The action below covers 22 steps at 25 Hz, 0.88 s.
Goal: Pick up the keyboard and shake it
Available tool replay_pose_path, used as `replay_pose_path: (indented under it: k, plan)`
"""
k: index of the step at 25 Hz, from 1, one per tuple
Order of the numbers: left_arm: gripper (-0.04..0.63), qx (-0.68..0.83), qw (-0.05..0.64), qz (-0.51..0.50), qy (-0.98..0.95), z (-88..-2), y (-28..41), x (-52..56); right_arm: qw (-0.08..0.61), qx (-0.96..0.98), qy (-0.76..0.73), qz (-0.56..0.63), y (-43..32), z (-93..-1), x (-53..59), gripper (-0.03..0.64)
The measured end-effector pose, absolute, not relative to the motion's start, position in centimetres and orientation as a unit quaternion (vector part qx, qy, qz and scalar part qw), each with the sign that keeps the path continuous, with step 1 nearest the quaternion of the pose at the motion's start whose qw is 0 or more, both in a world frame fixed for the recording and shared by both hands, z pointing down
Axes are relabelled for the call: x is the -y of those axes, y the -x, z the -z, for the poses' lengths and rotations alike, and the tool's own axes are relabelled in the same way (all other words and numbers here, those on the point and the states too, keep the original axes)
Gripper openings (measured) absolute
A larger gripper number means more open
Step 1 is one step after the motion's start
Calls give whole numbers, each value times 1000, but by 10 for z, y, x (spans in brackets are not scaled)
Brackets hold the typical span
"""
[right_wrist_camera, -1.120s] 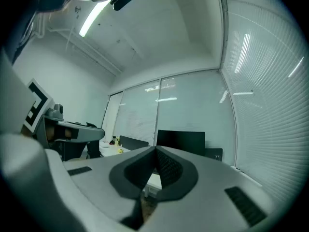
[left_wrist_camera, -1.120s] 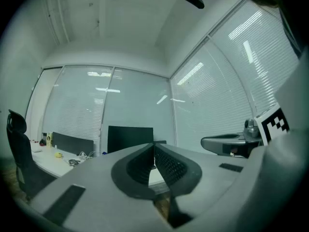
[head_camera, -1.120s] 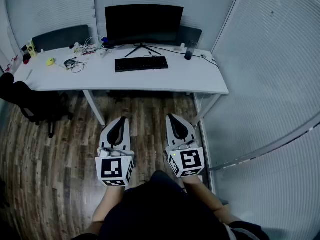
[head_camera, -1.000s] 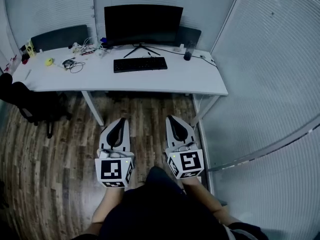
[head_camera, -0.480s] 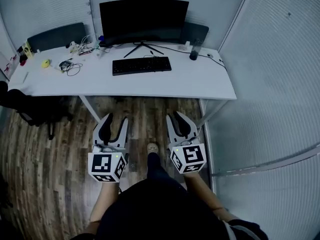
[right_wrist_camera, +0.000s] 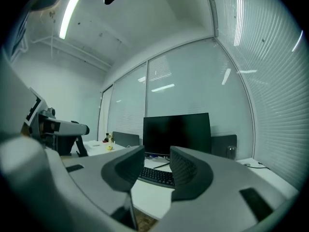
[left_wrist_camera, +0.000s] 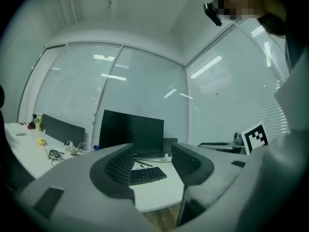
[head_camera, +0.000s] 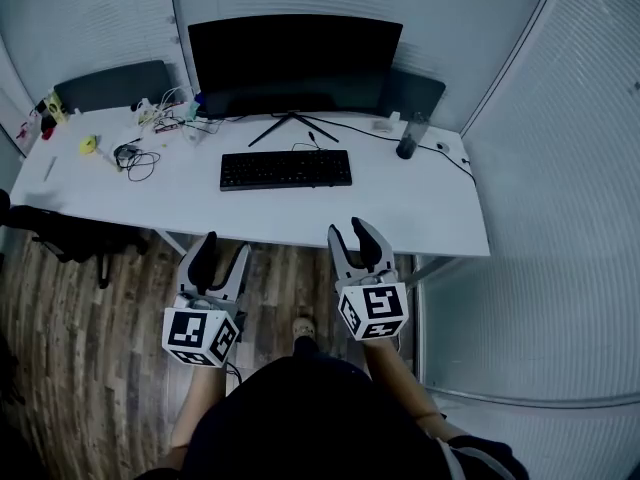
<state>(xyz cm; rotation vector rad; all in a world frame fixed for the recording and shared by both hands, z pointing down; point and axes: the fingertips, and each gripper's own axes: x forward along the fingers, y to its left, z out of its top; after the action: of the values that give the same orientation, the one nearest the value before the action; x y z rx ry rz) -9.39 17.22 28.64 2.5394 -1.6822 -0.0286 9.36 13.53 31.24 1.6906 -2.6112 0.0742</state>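
- Keyboard: black, slim, rectangular; lies flat on the white desk, just in front of the monitor; long axis parallel to the screen.
- Left gripper, right gripper: well short of the monitor; jaws apart, just been opening, empty.

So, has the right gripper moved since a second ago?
Yes. The right gripper has advanced toward the desk: its tips now overlap the front edge. Its jaws have just been opening, with nothing between them.
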Motion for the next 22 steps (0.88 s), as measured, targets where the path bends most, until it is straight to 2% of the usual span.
replay_pose_path:
  k: [7,22]
  plan:
    - [224,574,58,12,-817,-299,90,-106,23,852,-522,-41,-102,-331,-55,156]
    - [223,593,114,-12,-797,-364,123,-14,63,848,-521,-75,-104,-387,19,156]
